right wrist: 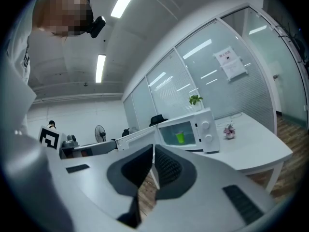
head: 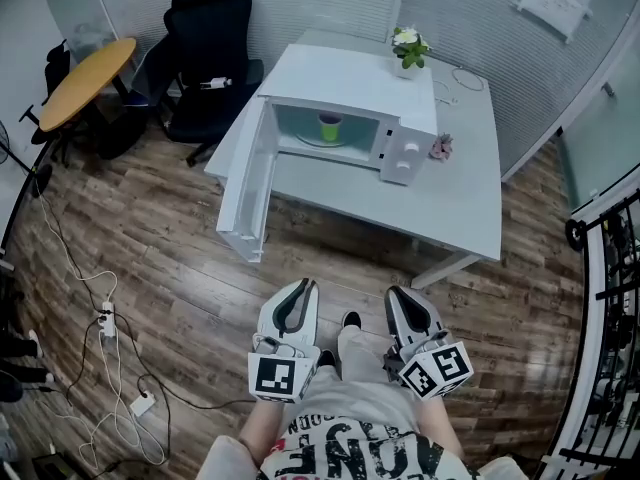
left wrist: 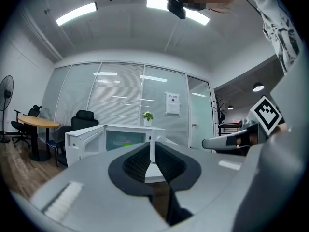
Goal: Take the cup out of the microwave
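Standing upright, mouth up, the green plastic cup (head: 329,126) sits inside the open white microwave (head: 410,153) at the white desk's (head: 470,198) left edge. The left claw (head: 300,290) and right claw (head: 398,296) are pressed together, empty.

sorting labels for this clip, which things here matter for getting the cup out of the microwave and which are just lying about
For the job:
green cup
microwave
open door
left claw
right claw

Lying about:
potted plant
pink trinket
office chair
round wooden table
power strip
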`<state>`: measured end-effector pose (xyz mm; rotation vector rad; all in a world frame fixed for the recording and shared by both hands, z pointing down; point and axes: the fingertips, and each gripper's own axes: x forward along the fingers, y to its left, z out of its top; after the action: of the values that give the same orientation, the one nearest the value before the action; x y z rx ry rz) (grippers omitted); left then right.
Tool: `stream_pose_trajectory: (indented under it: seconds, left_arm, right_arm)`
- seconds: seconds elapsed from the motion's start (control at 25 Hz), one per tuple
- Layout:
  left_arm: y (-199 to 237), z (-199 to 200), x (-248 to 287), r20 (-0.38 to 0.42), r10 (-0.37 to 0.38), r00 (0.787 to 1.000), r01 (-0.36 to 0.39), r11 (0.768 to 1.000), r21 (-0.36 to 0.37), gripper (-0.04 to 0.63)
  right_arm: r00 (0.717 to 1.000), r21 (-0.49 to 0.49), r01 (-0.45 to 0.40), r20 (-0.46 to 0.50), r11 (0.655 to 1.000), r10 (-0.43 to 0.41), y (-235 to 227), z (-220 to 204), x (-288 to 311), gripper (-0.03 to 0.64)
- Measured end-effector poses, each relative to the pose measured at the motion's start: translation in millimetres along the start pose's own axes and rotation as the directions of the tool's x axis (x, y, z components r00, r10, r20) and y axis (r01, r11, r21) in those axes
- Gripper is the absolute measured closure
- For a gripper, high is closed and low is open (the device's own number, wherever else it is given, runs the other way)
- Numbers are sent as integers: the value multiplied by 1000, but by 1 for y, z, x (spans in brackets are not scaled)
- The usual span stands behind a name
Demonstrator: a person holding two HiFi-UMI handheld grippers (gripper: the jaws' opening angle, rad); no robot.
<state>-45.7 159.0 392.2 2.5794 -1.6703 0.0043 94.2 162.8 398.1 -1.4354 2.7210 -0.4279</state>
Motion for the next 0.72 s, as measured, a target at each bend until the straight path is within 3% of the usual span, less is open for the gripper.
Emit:
stream_pose_trajectory:
  seconds: [0.24,0.72]
  left_arm:
    - [5,-4,23,-15,17,1000,-17,1000,-20,552]
    - [32,12,108,34,94,995,-95,995,11,552]
  right_arm:
    - [1000,20,-6,-27,1000,6,-21,-4,20,595]
    - [997,16,-58,-40,998,58,-88,21,90,595]
